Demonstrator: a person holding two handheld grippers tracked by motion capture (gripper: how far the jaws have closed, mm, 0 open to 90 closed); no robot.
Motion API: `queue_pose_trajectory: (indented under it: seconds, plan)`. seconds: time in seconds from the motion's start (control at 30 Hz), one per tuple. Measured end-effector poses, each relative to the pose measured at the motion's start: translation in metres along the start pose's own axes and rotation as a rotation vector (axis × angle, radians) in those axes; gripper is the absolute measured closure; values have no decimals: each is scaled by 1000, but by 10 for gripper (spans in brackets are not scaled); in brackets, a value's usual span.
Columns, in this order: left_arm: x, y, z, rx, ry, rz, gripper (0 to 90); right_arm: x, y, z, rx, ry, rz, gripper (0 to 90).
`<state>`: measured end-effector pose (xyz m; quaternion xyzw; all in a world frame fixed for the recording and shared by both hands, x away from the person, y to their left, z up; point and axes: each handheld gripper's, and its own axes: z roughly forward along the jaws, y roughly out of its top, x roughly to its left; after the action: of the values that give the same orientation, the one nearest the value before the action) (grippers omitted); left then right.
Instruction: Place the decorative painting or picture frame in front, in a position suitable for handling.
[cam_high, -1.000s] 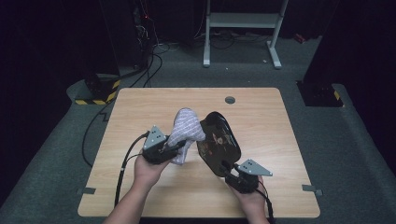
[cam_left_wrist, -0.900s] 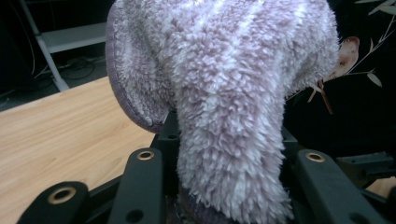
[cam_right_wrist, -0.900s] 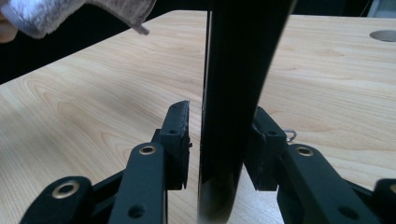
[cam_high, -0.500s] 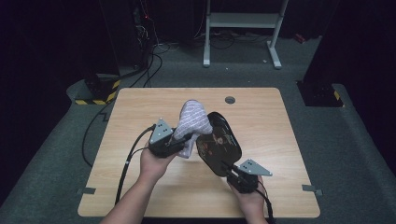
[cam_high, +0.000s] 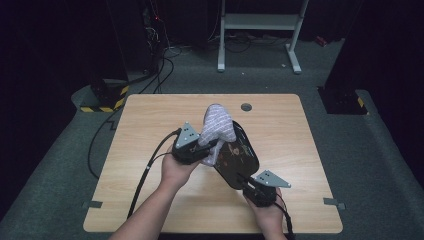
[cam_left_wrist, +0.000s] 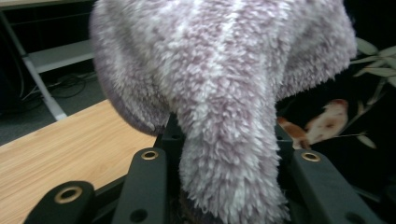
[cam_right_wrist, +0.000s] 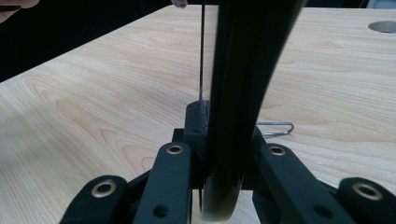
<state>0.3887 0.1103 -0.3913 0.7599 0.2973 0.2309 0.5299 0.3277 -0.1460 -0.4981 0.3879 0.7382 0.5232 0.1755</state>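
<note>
Left gripper jaws, just closing, clamp a fluffy lilac-and-white cloth against a black floral tray; right gripper clamps the tray's rim.

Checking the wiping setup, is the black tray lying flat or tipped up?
Tipped up: the tray stands on edge, its rim clamped in the right gripper.

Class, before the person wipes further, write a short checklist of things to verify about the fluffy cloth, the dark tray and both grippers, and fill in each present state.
1. Left gripper clamps the fluffy lilac-and-white cloth; its jaws have just been closing: ok.
2. Right gripper grips the rim of the dark lacquered tray with a bird pattern: ok.
3. Tray is tilted up on edge: ok.
4. Cloth touches tray face: cannot tell.
5. Light wooden table is bare beside the work: ok.
</note>
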Motion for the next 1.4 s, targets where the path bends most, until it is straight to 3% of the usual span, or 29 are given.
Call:
queue_pose_trajectory:
  seconds: [0.3,0.43,0.57,0.8,0.97,1.07,1.23,1.4]
  plan:
    - [-43,9,-6,-33,-105,69,641,1,1,2,7,11,-14,802]
    - [-53,15,-7,-36,-107,107,641,0,2,3,12,16,-18,802]
    - [-38,16,-1,-18,-90,87,643,0,2,3,12,21,-16,800]
    - [7,9,7,25,0,21,649,1,4,4,13,19,-28,797]
    - [25,9,8,46,80,15,649,0,3,4,13,21,-31,799]
    - [30,6,10,67,85,4,649,0,3,4,13,23,-31,798]
    - [9,5,5,40,25,17,652,1,3,4,16,20,-36,799]
    - [-31,10,-4,-18,-48,92,652,2,3,5,19,18,-40,799]
